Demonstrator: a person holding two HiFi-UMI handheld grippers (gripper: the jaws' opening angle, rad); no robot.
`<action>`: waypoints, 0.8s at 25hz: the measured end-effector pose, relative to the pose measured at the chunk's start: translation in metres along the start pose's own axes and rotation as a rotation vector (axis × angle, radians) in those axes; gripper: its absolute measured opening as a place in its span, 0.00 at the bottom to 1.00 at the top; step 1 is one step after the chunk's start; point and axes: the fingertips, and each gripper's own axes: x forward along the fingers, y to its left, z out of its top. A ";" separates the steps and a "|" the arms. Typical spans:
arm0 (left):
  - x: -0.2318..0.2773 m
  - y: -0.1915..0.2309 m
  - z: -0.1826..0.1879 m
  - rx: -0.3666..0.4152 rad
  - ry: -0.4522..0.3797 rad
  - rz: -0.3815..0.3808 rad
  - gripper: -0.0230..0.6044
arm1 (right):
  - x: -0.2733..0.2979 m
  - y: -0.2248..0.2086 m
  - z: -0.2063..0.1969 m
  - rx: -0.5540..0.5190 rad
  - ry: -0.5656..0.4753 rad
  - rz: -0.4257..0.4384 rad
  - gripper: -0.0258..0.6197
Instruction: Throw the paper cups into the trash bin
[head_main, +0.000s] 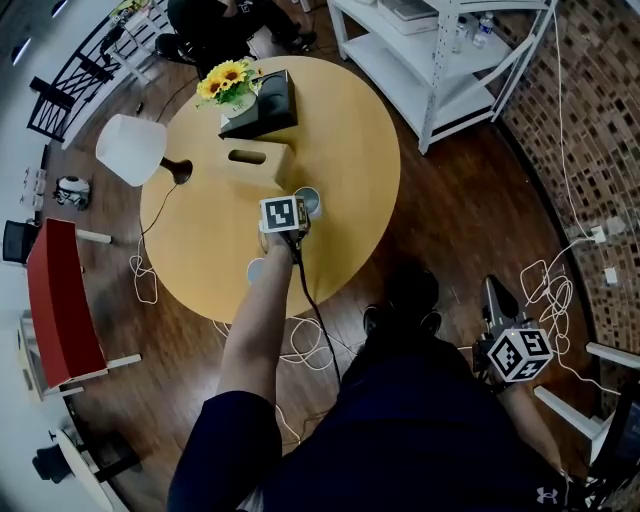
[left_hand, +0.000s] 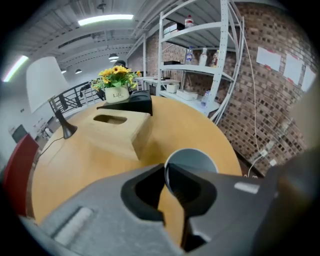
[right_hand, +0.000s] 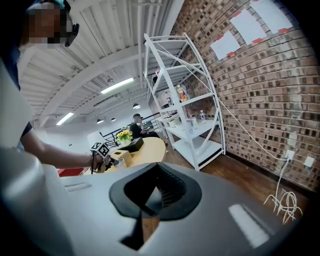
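Note:
A grey-blue paper cup (head_main: 309, 203) (left_hand: 194, 159) stands upright on the round wooden table (head_main: 340, 150). My left gripper (head_main: 299, 211) (left_hand: 165, 176) reaches down over it and is shut on the cup's near rim, one jaw outside the wall and one inside. A second cup-like round shape (head_main: 257, 270) shows by the table's near edge, half hidden by the left arm. My right gripper (head_main: 493, 292) (right_hand: 156, 169) is held low at the right, over the floor and away from the table, shut with nothing in it. No trash bin shows in any view.
On the table stand a wooden tissue box (head_main: 256, 161) (left_hand: 116, 129), a black box (head_main: 262, 106), a pot of sunflowers (head_main: 224, 82) and a white lamp (head_main: 132, 148). A white shelf rack (head_main: 432, 58) stands at the back right, a red chair (head_main: 58, 300) at the left. Cables (head_main: 553, 290) lie on the floor.

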 end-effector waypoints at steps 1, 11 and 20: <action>-0.001 -0.005 0.002 0.021 -0.004 -0.006 0.08 | 0.002 0.001 0.001 -0.001 -0.001 0.002 0.06; -0.058 -0.153 -0.004 0.319 -0.052 -0.287 0.08 | 0.021 0.021 -0.010 0.004 0.022 0.015 0.06; -0.063 -0.301 -0.092 0.434 -0.018 -0.474 0.08 | -0.006 -0.020 -0.054 0.118 0.067 -0.028 0.06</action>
